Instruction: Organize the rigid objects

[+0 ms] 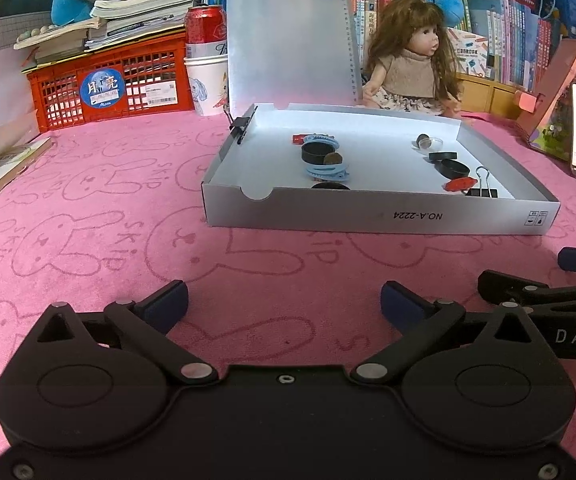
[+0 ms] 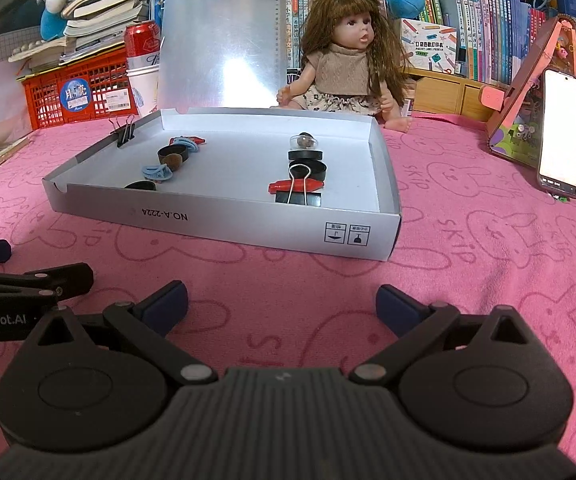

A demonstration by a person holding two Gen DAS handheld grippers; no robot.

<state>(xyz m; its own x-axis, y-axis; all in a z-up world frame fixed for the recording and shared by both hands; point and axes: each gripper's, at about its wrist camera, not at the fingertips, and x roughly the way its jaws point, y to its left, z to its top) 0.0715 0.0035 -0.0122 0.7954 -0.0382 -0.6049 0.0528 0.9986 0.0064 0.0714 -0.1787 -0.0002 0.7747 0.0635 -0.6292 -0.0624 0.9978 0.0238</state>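
Your left tongs (image 1: pixel 283 306) hover wide open over the pink rabbit-print cloth (image 1: pixel 107 208) on the table, nothing between the blue pads; your right tongs (image 2: pixel 281 304) stand just beside them, equally spread and empty. Both point down toward the shallow white cardboard tray (image 2: pixel 223 220), which sits ahead, well apart from either tool.

Working left to right across the tray: a black binder clip (image 2: pixel 124 132) bites the left wall, wire loops upright. Next comes a cluster of a small red piece, two pale blue ridged plastic clips (image 2: pixel 157 172) and a black ring (image 2: pixel 173 154) with a brown disc leaning on it, with another black ring near the front wall. To the right lie a clear dome over a dark ball (image 2: pixel 303 142), a flat black lid, a shallow black cup, a red clip (image 2: pixel 296 186) and a second binder clip (image 2: pixel 299 196) touching it.

Everything looks hard, light and slick, so it seems wise to come in from above and close slowly across the narrow sides. The rings may roll or skate on the smooth cardboard; grip them across a wall, not the rim. Take the outermost item of each cluster first to avoid nudging its neighbours.
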